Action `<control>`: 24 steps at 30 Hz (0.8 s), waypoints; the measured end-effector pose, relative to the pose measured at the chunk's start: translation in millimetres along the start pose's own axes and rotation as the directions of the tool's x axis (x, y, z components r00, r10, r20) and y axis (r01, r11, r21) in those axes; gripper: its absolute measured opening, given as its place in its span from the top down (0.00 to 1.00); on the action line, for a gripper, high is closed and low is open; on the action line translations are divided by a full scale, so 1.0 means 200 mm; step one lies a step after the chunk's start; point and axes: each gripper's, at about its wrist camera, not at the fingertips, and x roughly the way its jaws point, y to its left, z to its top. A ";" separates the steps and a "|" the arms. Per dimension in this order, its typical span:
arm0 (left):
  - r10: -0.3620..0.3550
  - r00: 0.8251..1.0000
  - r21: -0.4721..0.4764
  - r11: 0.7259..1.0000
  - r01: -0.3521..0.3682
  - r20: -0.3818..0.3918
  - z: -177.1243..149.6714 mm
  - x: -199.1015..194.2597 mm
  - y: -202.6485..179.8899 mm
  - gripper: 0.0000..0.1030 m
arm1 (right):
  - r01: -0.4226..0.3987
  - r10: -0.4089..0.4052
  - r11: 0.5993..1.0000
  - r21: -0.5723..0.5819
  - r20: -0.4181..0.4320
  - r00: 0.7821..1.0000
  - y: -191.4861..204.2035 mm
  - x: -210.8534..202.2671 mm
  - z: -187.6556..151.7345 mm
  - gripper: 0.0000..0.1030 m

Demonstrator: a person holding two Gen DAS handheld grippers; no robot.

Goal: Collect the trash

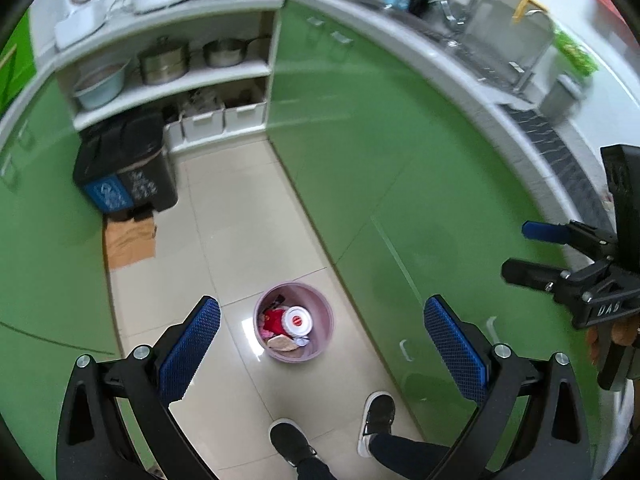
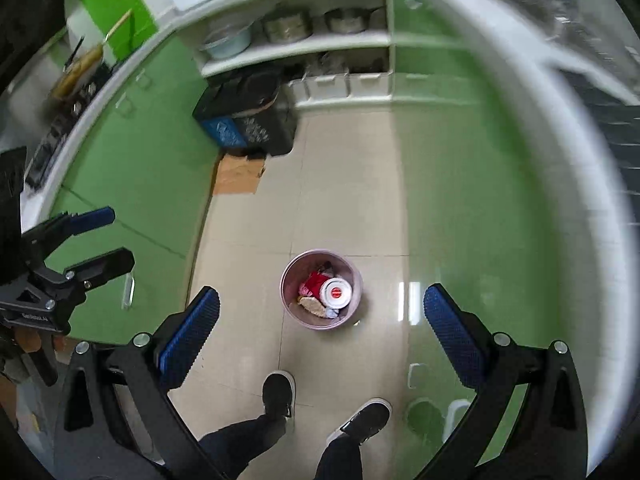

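A small pink bin (image 1: 320, 344) stands on the tiled floor, holding a white lid with a red mark (image 1: 297, 321), a red wrapper and other scraps. The same pink bin (image 2: 352, 316) shows in the right wrist view. My left gripper (image 1: 322, 340) hangs high above it, open and empty. My right gripper (image 2: 322, 340) is also open and empty, well above the floor. Each gripper appears in the other's view: the right gripper (image 1: 528, 250) at the right edge, the left gripper (image 2: 112, 236) at the left edge.
Green cabinets (image 1: 360, 152) line both sides of a narrow kitchen aisle. A black sorting bin (image 1: 128, 172) and flat cardboard (image 1: 130, 240) sit at the far left. Open shelves with pots (image 1: 164, 60) close the far end. The person's shoes (image 1: 290, 442) stand just before the pink bin.
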 end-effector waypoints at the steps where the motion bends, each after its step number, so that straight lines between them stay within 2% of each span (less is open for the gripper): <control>1: -0.008 1.000 0.018 1.000 0.007 0.003 0.04 -0.06 -0.06 0.05 | 0.008 -0.009 1.000 0.016 0.011 1.000 -0.03 -0.08 0.00 0.03; 8: -0.057 0.998 0.123 0.991 0.052 0.035 0.24 -0.27 -0.41 0.05 | 0.078 -0.088 0.990 0.117 0.085 0.992 -0.28 -0.60 -0.07 0.03; 15: -0.122 0.990 0.211 0.972 0.104 0.074 0.38 -0.40 -0.81 0.05 | 0.148 -0.180 0.964 0.221 0.135 0.974 -0.60 -1.00 -0.24 0.03; 19: -0.171 0.981 0.263 0.954 0.143 0.088 0.44 -0.42 -1.04 0.05 | 0.179 -0.228 0.947 0.266 0.165 0.959 -0.76 -1.16 -0.31 0.03; 24: -0.221 0.973 0.323 0.928 0.188 0.070 0.48 -0.41 -1.30 0.05 | 0.204 -0.274 0.928 0.310 0.200 0.941 -0.92 -1.33 -0.39 0.03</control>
